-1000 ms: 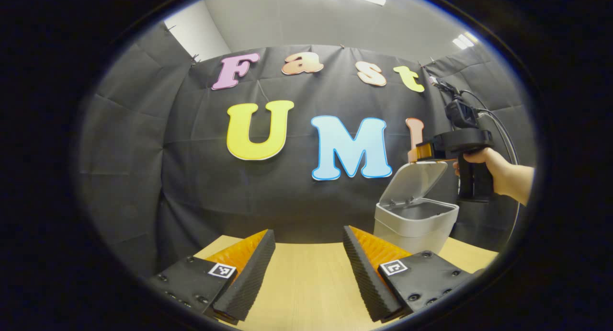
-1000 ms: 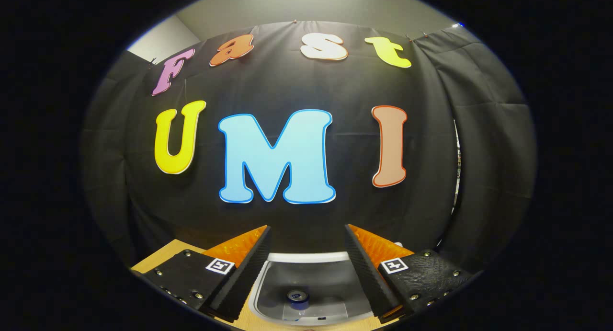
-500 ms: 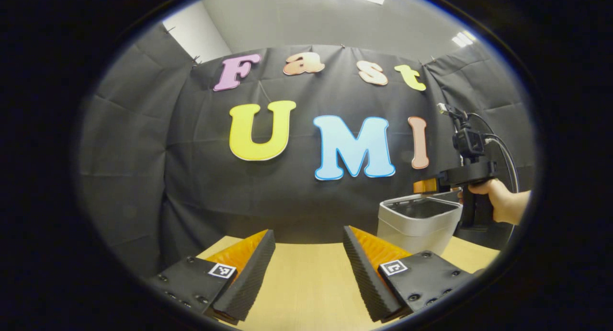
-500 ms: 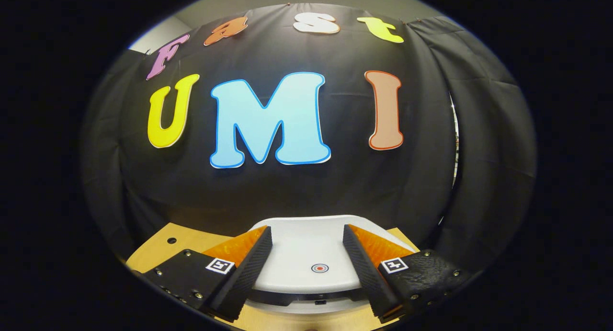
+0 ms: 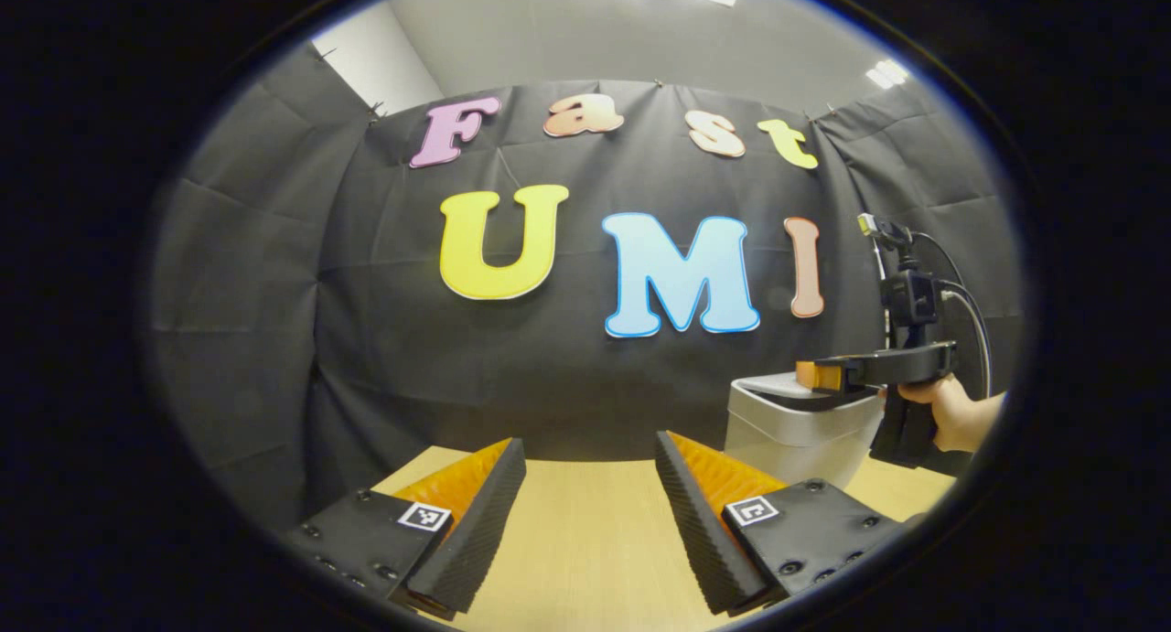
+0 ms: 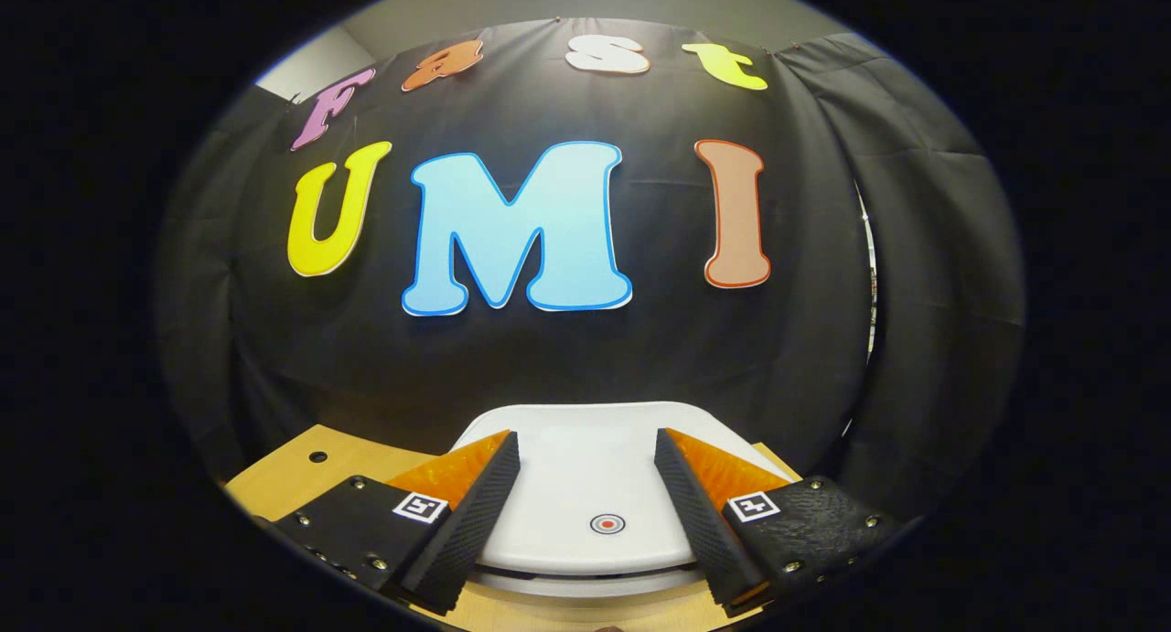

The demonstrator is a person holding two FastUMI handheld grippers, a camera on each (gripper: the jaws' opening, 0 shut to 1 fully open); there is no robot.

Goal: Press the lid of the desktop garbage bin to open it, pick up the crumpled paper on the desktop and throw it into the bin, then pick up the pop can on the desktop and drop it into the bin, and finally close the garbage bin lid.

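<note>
In the left gripper view, the left tongs (image 5: pixel 590 513) are standing wide open over the bare desk (image 5: pixel 585 540), gripping nothing. The bin (image 5: pixel 800 435) is sitting toward the desk's far right edge, well beyond and to the right of these tongs. Its lid (image 5: pixel 778 387) is lying nearly flat on the bin's rim. The right tongs (image 5: pixel 814 374) are reaching in level from the right, their tips resting over the lid's top; from here I cannot tell how far apart they are. A hand (image 5: pixel 947 412) is gripping their handle just right of the bin. A second ago the lid was standing raised and the bin's mouth was showing; half a second ago the lid was partway down; now it is down, and the right tongs are sitting lower than before.

In the right gripper view, the right tongs (image 6: pixel 585 513) are spread wide, holding nothing, with the lid (image 6: pixel 585 486) lying directly beneath and between the fingers (image 6: pixel 457 531). A small red ring mark (image 6: pixel 607 523) on the lid is sitting between the fingertips. The desk (image 6: pixel 302 472) is showing at the left of the bin. A second ago this view was looking down into the open bin; now the lid is covering it.
</note>
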